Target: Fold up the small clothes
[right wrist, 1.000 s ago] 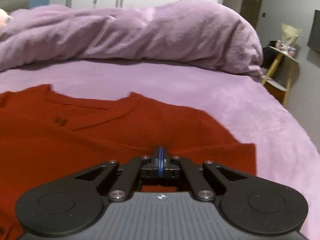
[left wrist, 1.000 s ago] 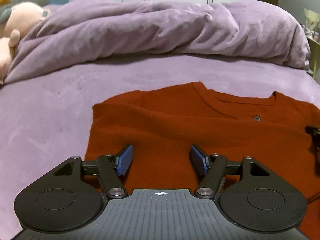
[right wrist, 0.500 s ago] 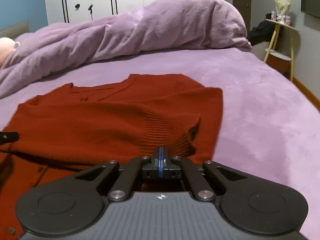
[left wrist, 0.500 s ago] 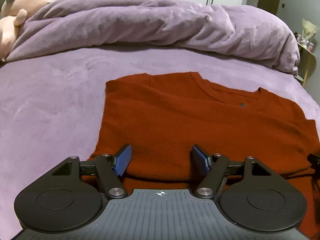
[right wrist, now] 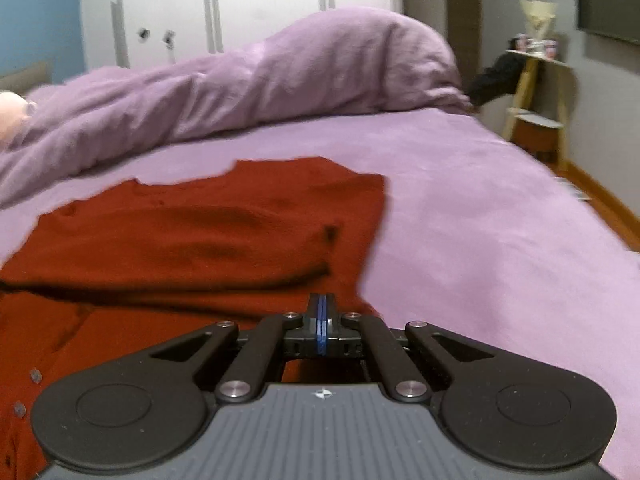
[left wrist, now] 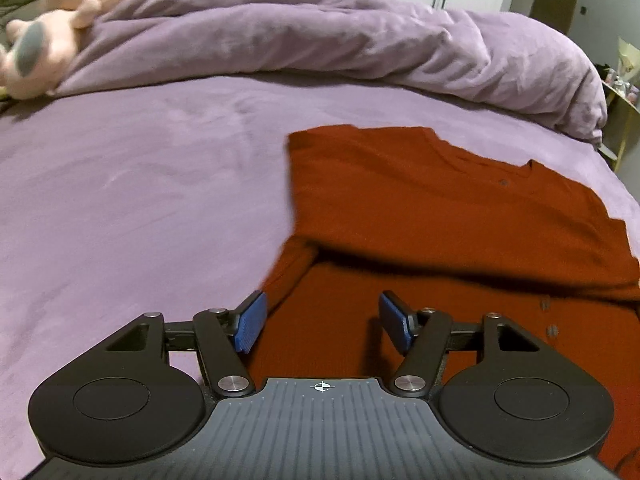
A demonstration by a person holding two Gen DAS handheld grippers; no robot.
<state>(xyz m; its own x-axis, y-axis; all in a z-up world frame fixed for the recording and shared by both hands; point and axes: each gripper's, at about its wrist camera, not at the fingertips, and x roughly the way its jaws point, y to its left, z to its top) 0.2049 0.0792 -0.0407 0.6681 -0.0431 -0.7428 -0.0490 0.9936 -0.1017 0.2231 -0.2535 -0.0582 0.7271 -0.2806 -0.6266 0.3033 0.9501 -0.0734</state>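
While rust cardigan (left wrist: 440, 208) lies folded on bed (left wrist: 140, 184), left hand-held gripper (left wrist: 322, 322) spread, right hand-held gripper (right wrist: 321, 322) pinched empty

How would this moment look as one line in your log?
fold underway | left gripper open over red cardigan | right gripper shut, empty | bed

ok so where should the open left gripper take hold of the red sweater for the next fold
Probably the sweater's loose left edge near the left gripper, where a sleeve or side strip runs down beside the purple bedsheet. Come in low from the sheet side, one finger under that edge. The right gripper looks shut, fabric not visibly pinched.
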